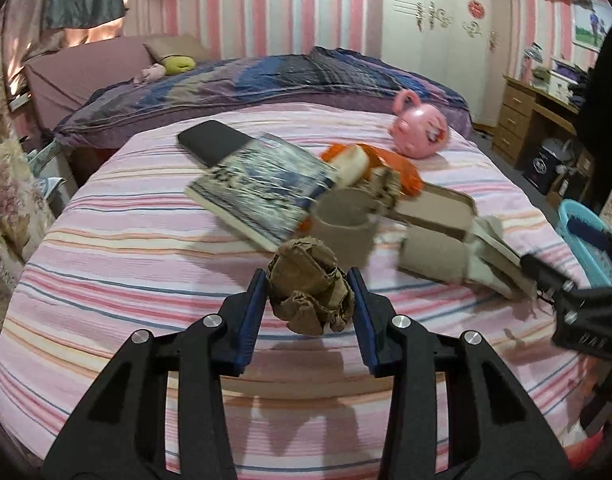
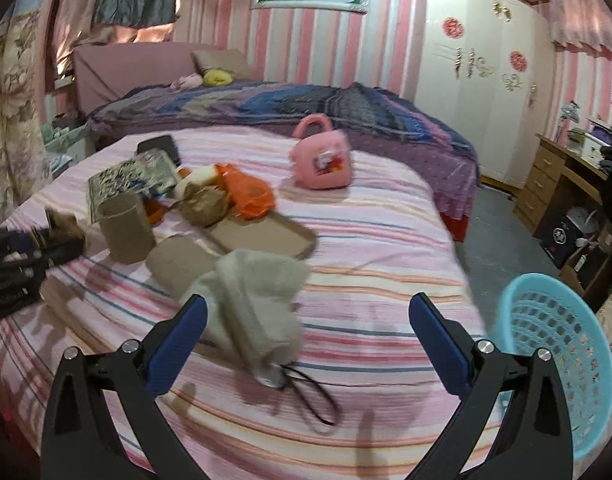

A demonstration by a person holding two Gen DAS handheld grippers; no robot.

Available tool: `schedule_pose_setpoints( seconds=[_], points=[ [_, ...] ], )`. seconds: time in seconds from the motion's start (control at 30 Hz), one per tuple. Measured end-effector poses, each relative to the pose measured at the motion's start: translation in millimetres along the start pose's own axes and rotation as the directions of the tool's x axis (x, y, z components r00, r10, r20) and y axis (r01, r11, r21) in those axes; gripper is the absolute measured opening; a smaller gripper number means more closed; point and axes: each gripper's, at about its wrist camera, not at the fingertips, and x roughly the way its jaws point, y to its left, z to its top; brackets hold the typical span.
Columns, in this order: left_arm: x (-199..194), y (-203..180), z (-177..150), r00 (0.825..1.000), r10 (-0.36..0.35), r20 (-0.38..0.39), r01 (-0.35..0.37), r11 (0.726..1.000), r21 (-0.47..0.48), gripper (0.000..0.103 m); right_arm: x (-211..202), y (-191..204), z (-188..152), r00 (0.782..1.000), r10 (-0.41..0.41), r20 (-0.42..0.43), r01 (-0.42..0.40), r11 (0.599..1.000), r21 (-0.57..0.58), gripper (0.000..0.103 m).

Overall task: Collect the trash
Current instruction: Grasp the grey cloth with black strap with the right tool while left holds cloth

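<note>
Now the left gripper [image 1: 309, 300] clamps a crumpled brown paper wad [image 1: 311, 288] lifted off the striped bedsheet [image 1: 106, 264], ready for binning; the right gripper [image 2: 307, 344] gapes wide, empty, a grey cloth [image 2: 258, 300] beneath, blue basket [image 2: 553, 344] beside it.

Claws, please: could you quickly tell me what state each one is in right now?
Left claw: shut on the crumpled brown paper ball.
Right claw: open, holding nothing; the grey cloth lies between its fingers.
</note>
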Motion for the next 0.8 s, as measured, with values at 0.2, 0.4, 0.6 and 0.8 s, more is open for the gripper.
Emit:
schedule_pose_setpoints(
  seconds=[0.2,0.4,0.6,0.8],
  points=[
    [-4,19,5,0.999,0.035,0.022,-0.034,0.999,-0.033,0.040,25,16,-3,0.995,0.034,-0.096,-0.035,0.999,-0.011,0.088],
    [-3,23,6,0.999,0.051,0.015,-0.051,0.997,-0.051,0.040,35,18,-9,0.979,0.128,-0.162,-0.130,0.992,-0.003,0.043],
    [-7,16,5,0.997,0.074,0.030,-0.073,0.996,-0.041,0.040,24,3,-5,0.981,0.154,-0.116,-0.150,0.988,0.039,0.028],
    [-9,10,6,0.996,0.082,0.033,-0.080,0.996,-0.039,0.040,9,-17,-1,0.989,0.128,-0.078,-0.124,0.991,0.052,0.028]
  ],
)
